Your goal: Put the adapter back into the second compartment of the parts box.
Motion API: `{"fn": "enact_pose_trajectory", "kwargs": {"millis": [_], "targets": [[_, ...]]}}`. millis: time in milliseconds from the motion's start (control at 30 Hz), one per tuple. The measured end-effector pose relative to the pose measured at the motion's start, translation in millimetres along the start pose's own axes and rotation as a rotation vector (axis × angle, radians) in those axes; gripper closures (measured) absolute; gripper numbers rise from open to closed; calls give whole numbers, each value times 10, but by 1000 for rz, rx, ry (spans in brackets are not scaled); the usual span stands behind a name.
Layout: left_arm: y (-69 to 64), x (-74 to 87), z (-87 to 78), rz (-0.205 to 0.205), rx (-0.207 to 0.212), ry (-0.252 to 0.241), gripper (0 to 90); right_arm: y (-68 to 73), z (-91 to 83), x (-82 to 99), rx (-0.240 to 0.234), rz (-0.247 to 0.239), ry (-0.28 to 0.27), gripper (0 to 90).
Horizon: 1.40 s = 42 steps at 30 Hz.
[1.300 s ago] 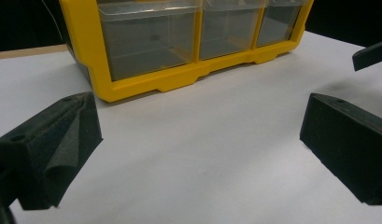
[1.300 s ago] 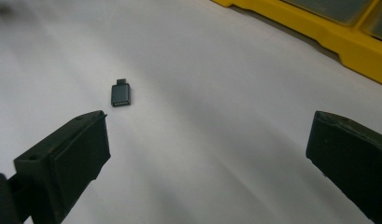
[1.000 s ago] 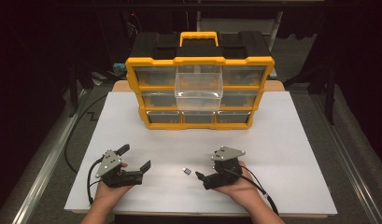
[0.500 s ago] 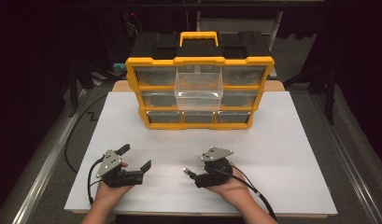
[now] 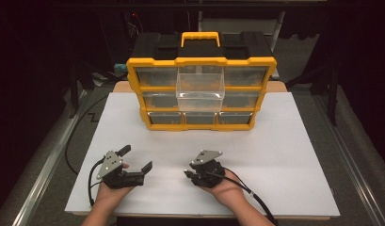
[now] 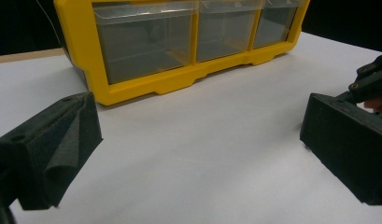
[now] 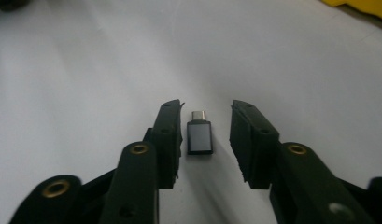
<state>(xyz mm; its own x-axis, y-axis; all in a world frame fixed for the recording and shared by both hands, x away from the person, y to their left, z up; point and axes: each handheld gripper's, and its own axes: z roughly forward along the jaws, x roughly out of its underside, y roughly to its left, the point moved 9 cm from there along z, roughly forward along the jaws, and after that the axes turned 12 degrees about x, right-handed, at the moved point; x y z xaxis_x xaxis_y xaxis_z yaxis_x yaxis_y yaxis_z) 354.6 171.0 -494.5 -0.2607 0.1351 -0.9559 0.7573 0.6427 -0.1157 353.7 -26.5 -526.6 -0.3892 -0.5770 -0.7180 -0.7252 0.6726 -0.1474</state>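
A small grey metal adapter with a short plug tip (image 7: 199,136) is seen lying flat on the white tabletop (image 5: 284,155), between the two black jaws of the right gripper (image 7: 205,140), with its long axis running along the jaws and its plug end pointing away from the hand. The jaws have just been closing around it: in the right gripper view one jaw is seen just beside, perhaps touching, one long side of the adapter, while a clear gap is left on the other side, so no grip is judged to be made yet. The coming squeeze would be taken across the adapter's short width, which suits the pinch. In the high view the right gripper (image 5: 192,173) is placed at the near middle of the table. The left gripper (image 5: 136,162) is held well apart, its jaws spread wide and empty. The yellow plastic drawer organiser with clear drawers (image 5: 202,61) stands farther back.
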Motion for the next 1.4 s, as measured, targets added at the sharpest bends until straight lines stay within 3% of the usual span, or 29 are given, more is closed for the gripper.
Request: {"fn": "enact_pose_trajectory", "kwargs": {"millis": [367,633,867,1400], "targets": [[-2,-2,1,-3,-1,-3,2,52,89,30,11,-46,32,701],[-4,-4,-7,-6,-3,-5,2,43,110,26,-16,-65,41,731],[-10,4,4,-2,0,1,2,49,114,24,-13,-70,41,773],[-23,3,-4,-7,5,-3,2,45,105,20,-10,-61,31,777]]}}
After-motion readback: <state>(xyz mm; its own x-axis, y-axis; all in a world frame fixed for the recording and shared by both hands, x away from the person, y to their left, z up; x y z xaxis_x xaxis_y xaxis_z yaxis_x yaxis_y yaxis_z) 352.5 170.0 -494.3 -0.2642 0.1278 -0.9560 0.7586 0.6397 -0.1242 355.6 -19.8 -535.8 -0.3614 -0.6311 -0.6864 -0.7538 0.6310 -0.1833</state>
